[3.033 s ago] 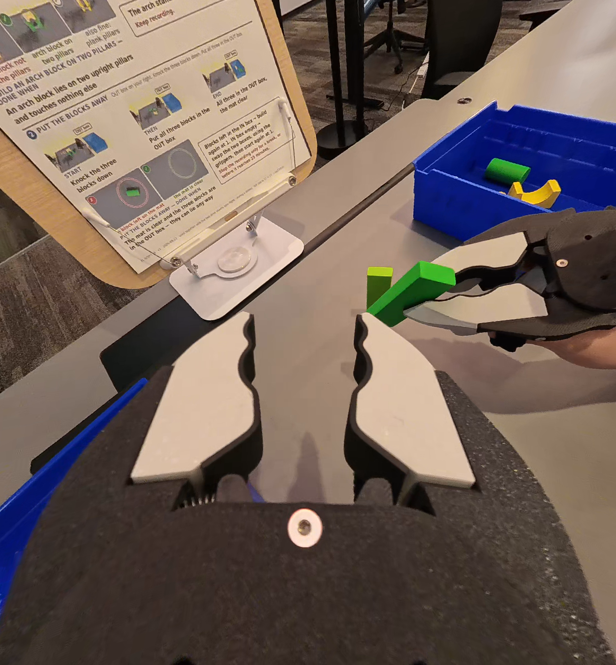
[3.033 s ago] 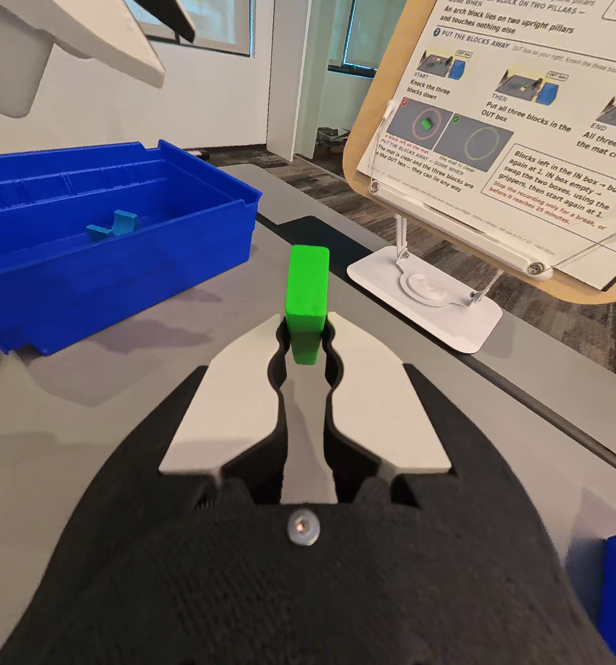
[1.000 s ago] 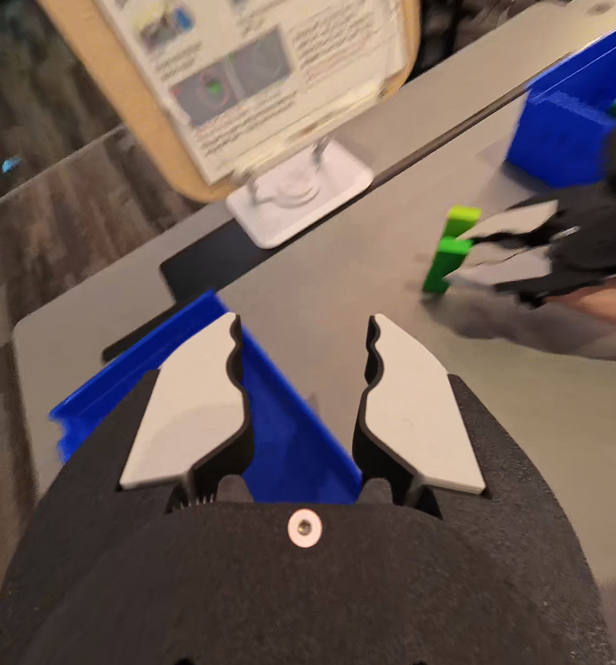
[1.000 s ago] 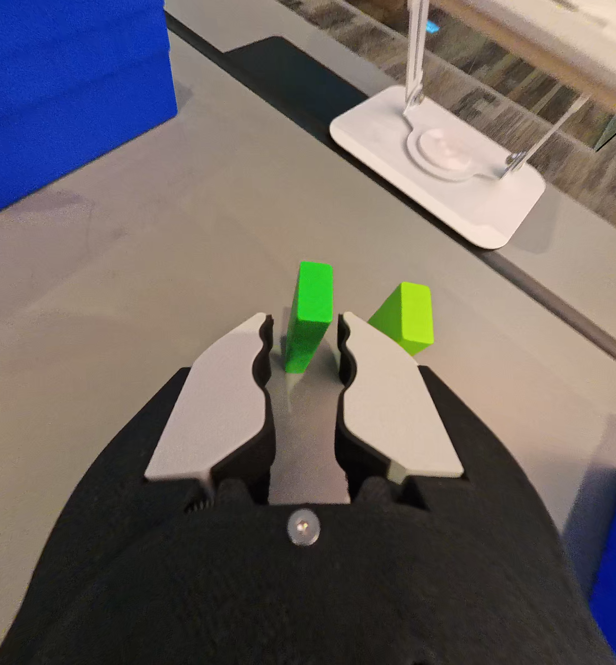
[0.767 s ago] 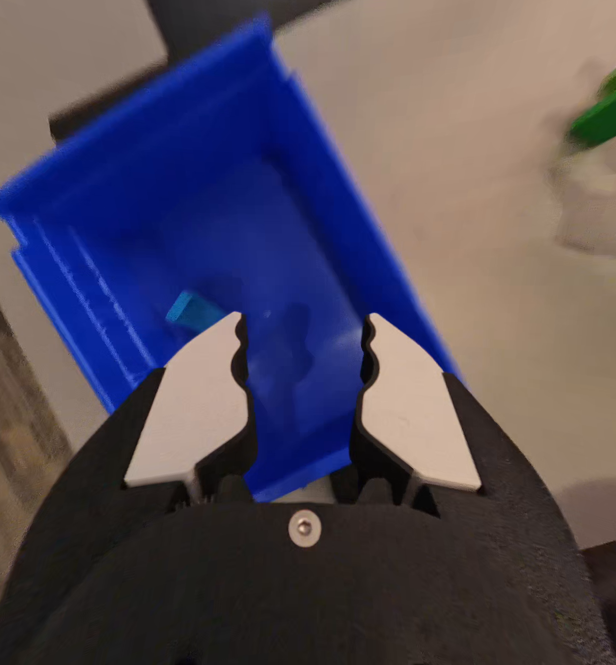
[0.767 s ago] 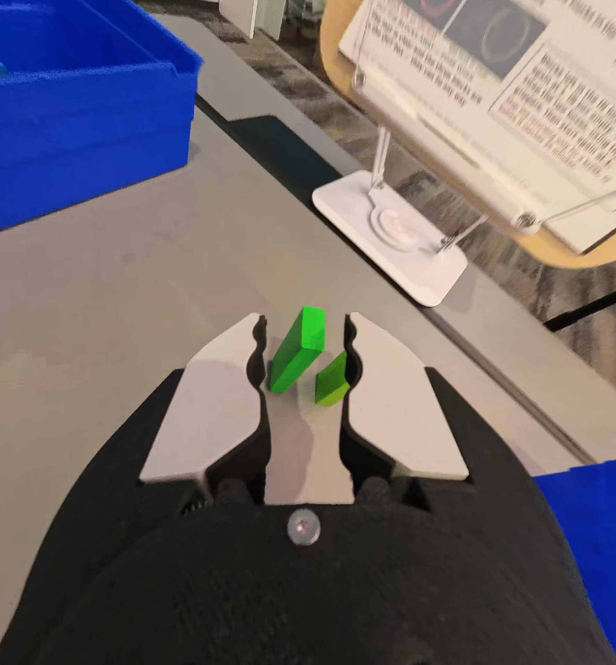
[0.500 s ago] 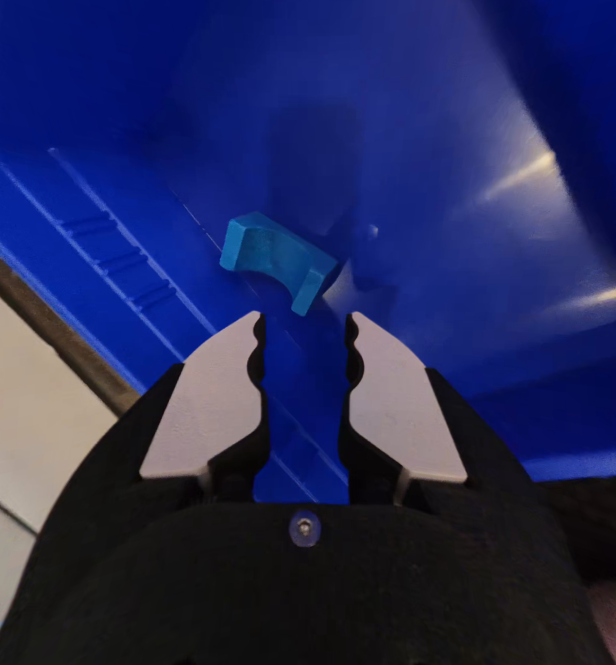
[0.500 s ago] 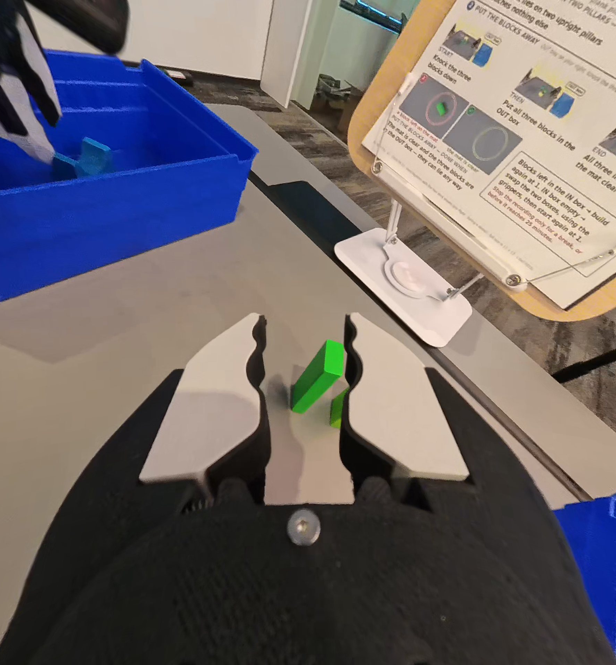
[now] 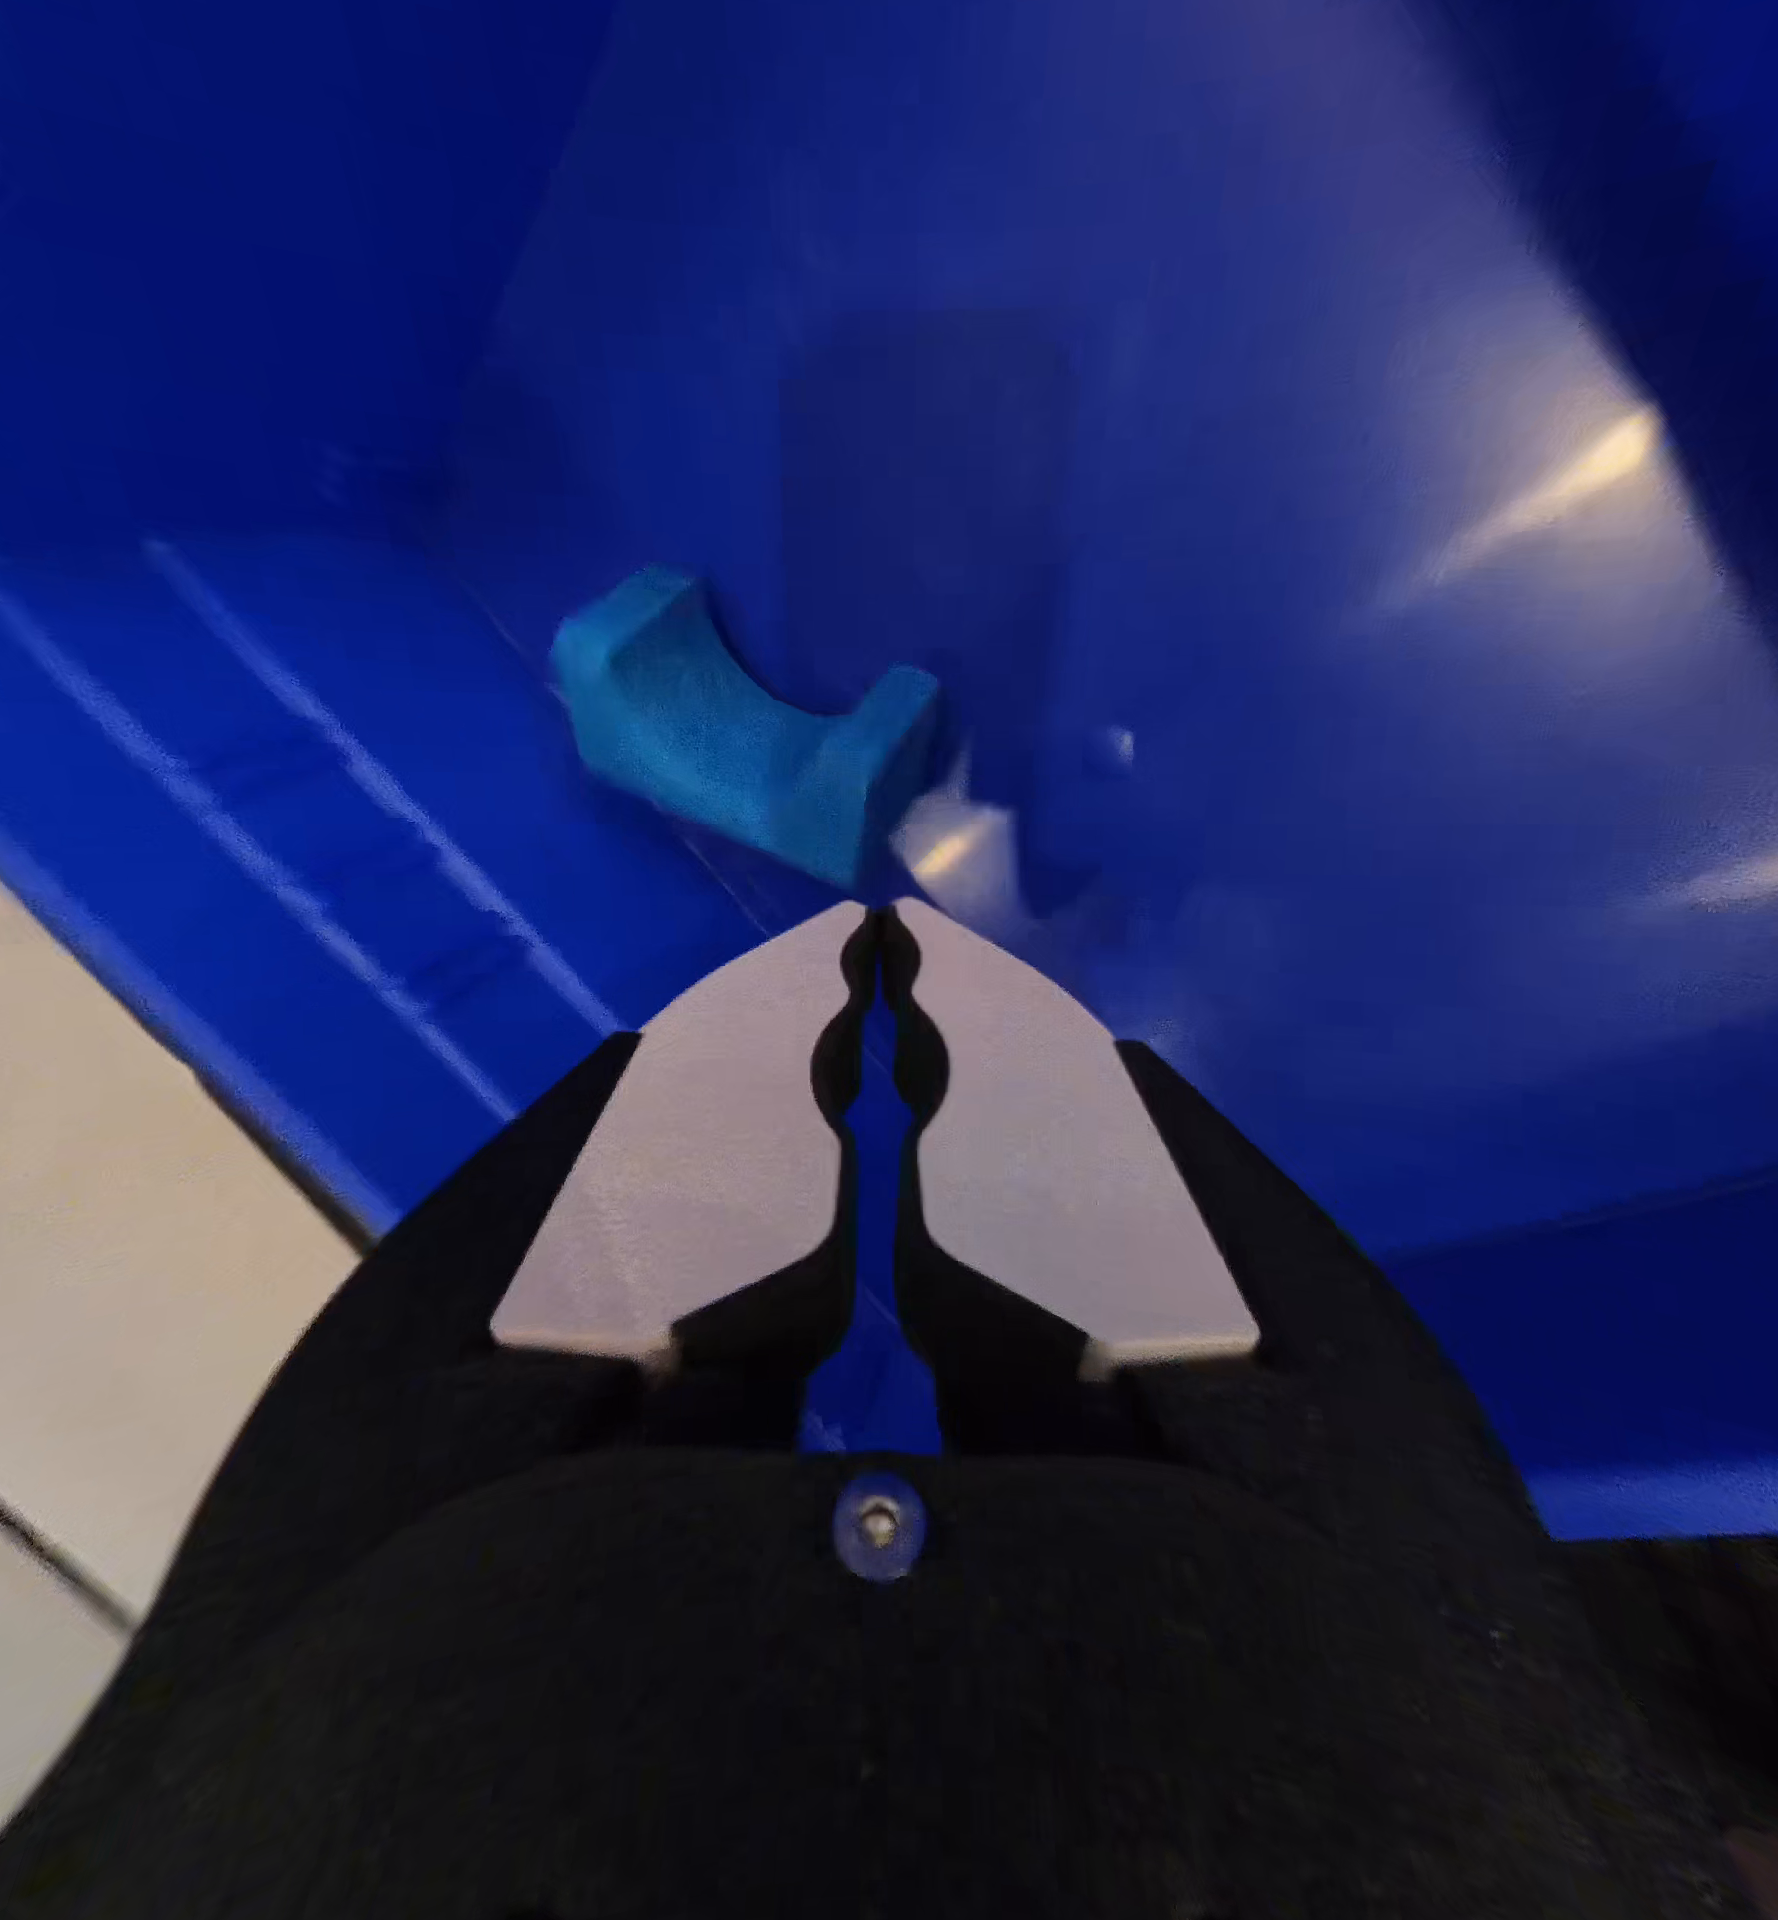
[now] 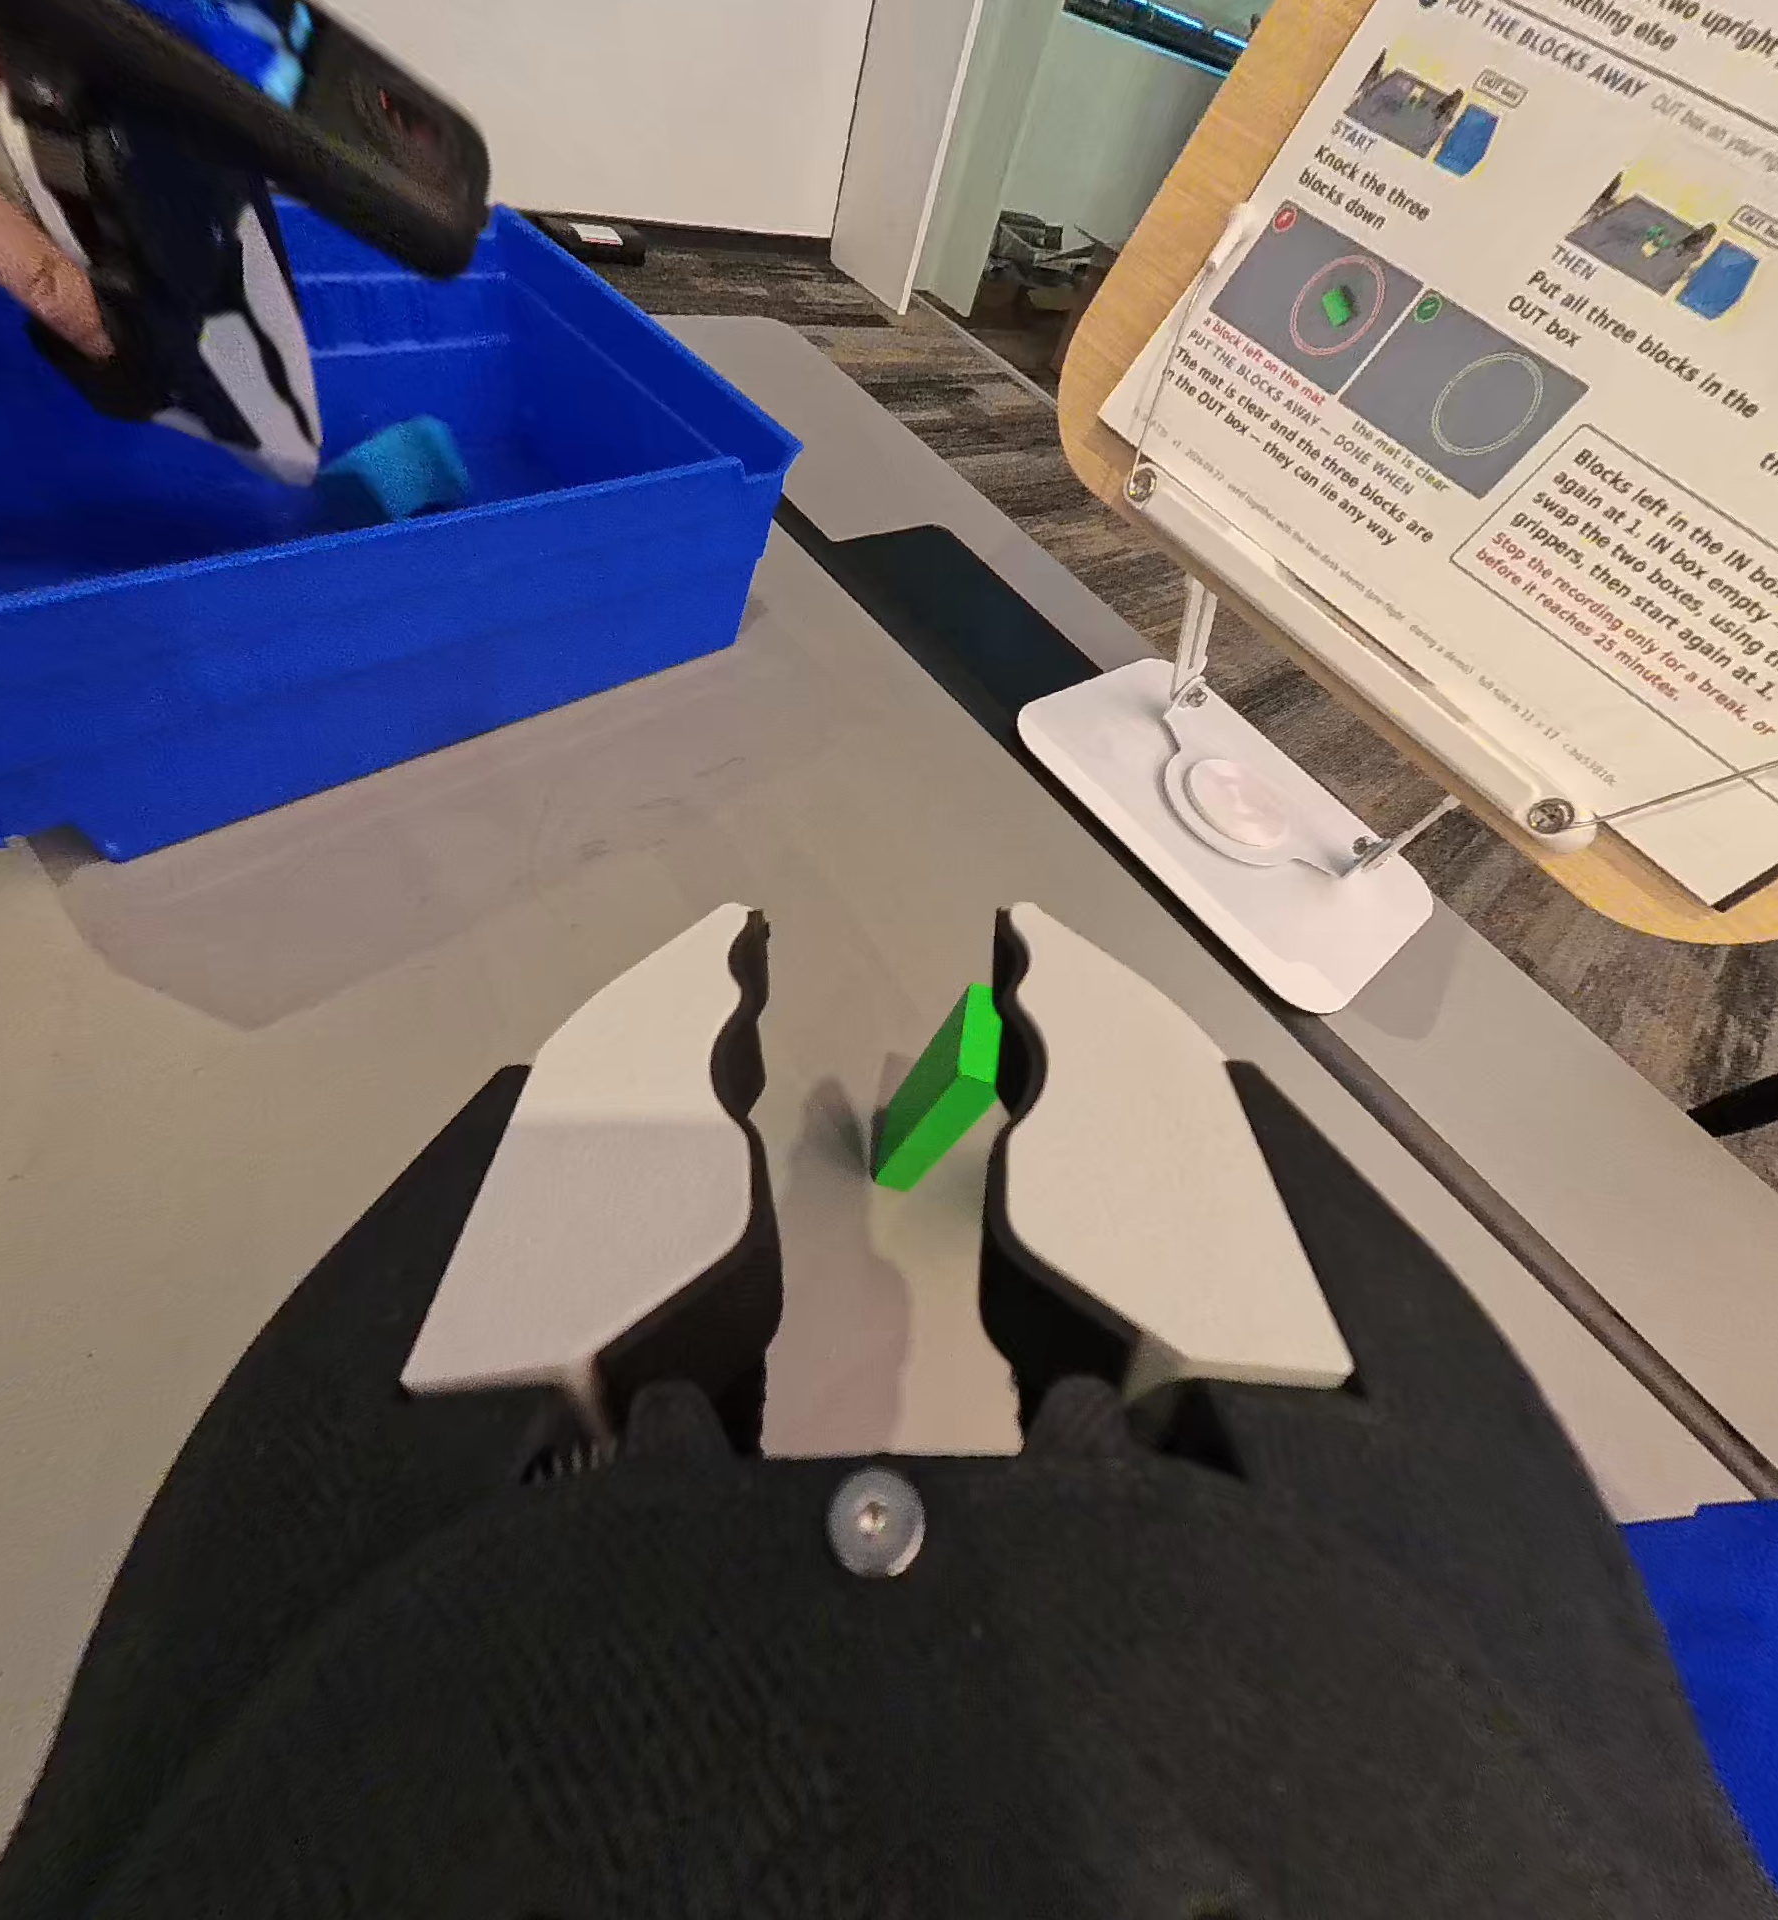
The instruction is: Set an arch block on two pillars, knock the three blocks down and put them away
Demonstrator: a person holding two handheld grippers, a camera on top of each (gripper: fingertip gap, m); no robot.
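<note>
White stand base [image 10: 1228, 821] far right on grey table [image 10: 345, 987], holding a wooden board [image 10: 1113, 343] with a printed sheet [image 10: 1591, 416]; patterned carpet [image 10: 968, 364] beyond.

Both tongs look alike: the left tongs [image 9: 880, 914] and right tongs [image 10: 877, 925] have a matte black, grainy body, one silver screw at the centre, and two pale grey flat fingers [image 10: 615, 1143] with wavy black-lined inner edges.
</note>
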